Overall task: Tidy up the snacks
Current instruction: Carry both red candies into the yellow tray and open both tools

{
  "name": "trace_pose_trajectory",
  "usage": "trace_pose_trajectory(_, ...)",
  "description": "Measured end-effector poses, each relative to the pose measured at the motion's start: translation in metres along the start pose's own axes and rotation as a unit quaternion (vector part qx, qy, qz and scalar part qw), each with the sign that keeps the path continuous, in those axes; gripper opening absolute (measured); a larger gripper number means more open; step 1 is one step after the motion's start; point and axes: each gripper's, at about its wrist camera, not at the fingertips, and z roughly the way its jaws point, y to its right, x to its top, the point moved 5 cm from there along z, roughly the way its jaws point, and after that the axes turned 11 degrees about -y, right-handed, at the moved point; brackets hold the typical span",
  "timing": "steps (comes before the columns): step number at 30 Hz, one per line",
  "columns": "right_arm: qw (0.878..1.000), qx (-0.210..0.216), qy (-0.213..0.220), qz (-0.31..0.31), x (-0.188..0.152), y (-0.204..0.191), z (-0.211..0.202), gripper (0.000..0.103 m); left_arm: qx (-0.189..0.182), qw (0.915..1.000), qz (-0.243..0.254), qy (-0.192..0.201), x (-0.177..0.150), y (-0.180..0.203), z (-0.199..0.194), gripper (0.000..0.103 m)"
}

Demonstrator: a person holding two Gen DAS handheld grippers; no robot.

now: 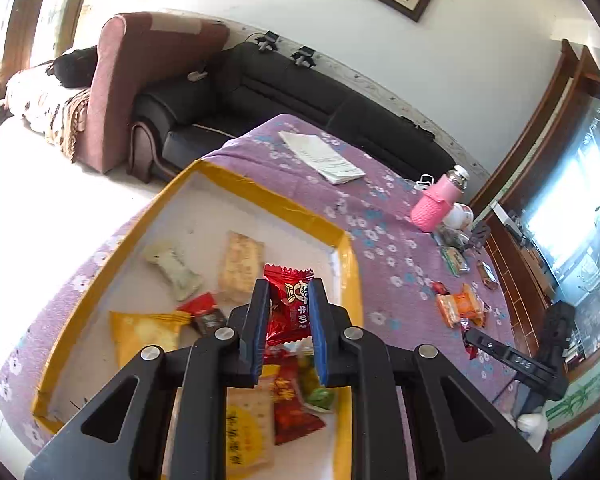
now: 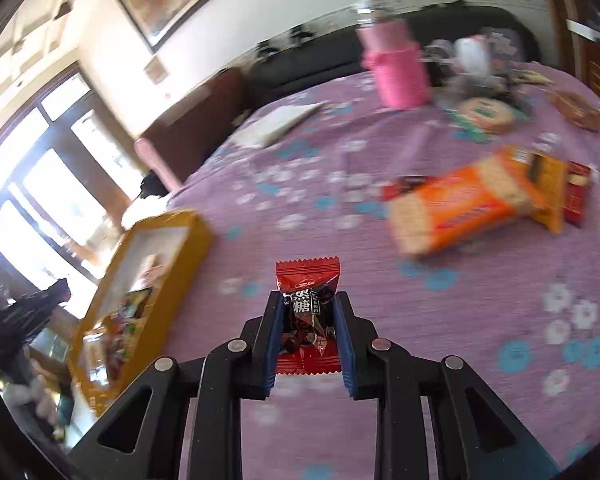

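My left gripper [image 1: 289, 292] is shut on a red candy packet [image 1: 288, 300] and holds it above the yellow-rimmed box [image 1: 260, 194], which has several wrapped snacks inside. My right gripper [image 2: 307, 300] is shut on a red and black brown-sugar candy packet [image 2: 307, 312] above the purple flowered tablecloth [image 2: 480, 300]. The box also shows in the right wrist view [image 2: 168, 264], to the left of that gripper. An orange cracker packet [image 2: 472, 204] lies on the cloth at the right. The right gripper also shows in the left wrist view [image 1: 520, 364].
A pink-sleeved bottle [image 1: 436, 204] and a white jar [image 1: 460, 216] stand at the table's far side, with loose snacks [image 1: 460, 304] near them. A folded paper [image 1: 320, 156] lies at the back. A black sofa [image 1: 300, 88] stands beyond the table.
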Motion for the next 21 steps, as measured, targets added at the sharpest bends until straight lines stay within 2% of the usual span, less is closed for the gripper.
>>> trace_pose_trajectory(6,0.996,0.032,-0.050,-0.063,0.008,-0.098,0.044,0.025,0.006,0.9996,-0.019,-0.021,0.005,-0.025,0.022,0.017)
trace_pose_trajectory(10,0.993,0.022,-0.078,-0.091,0.011,-0.140,0.082,0.025,0.016,0.9988,-0.029,-0.037,0.006,-0.038,0.033,0.017)
trace_pose_trajectory(16,0.989,-0.005,-0.100,-0.108,0.013,-0.163,0.121,0.026,0.007,0.9974,-0.051,-0.051,0.005,-0.049,0.042,0.017)
trace_pose_trajectory(19,0.991,-0.001,-0.092,-0.098,0.016,-0.163,0.127,0.029,0.003,0.9974,-0.053,-0.048,0.004,-0.051,0.039,0.019)
trace_pose_trajectory(21,0.992,0.005,-0.088,-0.090,0.018,-0.163,0.128,0.036,0.000,0.9980,-0.048,-0.041,0.004,-0.048,0.033,0.019)
